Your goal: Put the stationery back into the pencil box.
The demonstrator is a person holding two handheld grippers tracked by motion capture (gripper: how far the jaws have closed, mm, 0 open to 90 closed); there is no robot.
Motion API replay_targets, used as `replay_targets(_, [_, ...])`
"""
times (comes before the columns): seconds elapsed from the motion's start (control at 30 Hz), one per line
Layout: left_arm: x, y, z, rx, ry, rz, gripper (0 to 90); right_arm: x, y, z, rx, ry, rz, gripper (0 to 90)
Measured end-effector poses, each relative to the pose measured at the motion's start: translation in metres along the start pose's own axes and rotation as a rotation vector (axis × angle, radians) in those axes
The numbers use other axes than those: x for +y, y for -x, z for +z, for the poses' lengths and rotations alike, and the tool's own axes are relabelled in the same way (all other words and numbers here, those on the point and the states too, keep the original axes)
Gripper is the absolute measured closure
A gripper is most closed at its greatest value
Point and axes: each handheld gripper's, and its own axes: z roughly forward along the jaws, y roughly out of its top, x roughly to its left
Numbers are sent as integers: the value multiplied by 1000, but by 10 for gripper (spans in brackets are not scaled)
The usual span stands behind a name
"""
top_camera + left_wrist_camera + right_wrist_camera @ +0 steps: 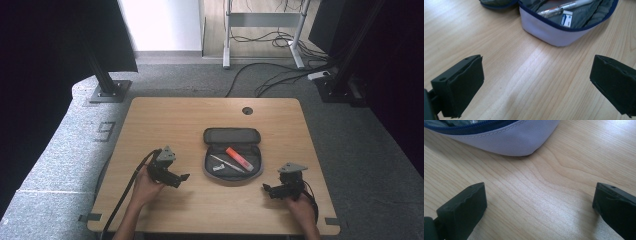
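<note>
Seemed to be at the approach step, with nothing gripped yet. At the left, held the left gripper (182,178) low over the table (165,120), just beside the left end of the pencil case (231,136) but apart from it. Kept its jaws spread wide and empty, with bare wood between them in the left gripper view (536,82). Pointed it to the right, toward the pale near wall of the case. In the middle, found the case lying open near the centre of the table, lid folded back to the far side. Saw inside it a silver pen (227,164), a small eraser (567,19) and a red marker (239,158). At the right, held the right gripper (266,189) near the right end of the case, pointed to the left, also not touching it. Showed its jaws wide apart and empty as well in the right gripper view (539,205). Rested both forearms low, coming in from the near edge. Judged the next move to call for one gripper steadying the wall of the case while the other reached for the lid or for one item, slowly, since soft fabric probably gives under a pinch.
</note>
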Motion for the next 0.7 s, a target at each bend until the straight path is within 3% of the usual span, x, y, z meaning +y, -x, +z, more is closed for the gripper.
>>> replay_targets(0.37, [-26,2,10,-5,-7,-20,0,0,0,0,0,0,1,0])
replay_targets(0.53, [-36,4,17,20,-46,-7,0,0,0,0,0,0,1,0])
replay_targets(0.7, [-47,4,25,15,-73,-17,0,0,0,0,0,0,1,0])
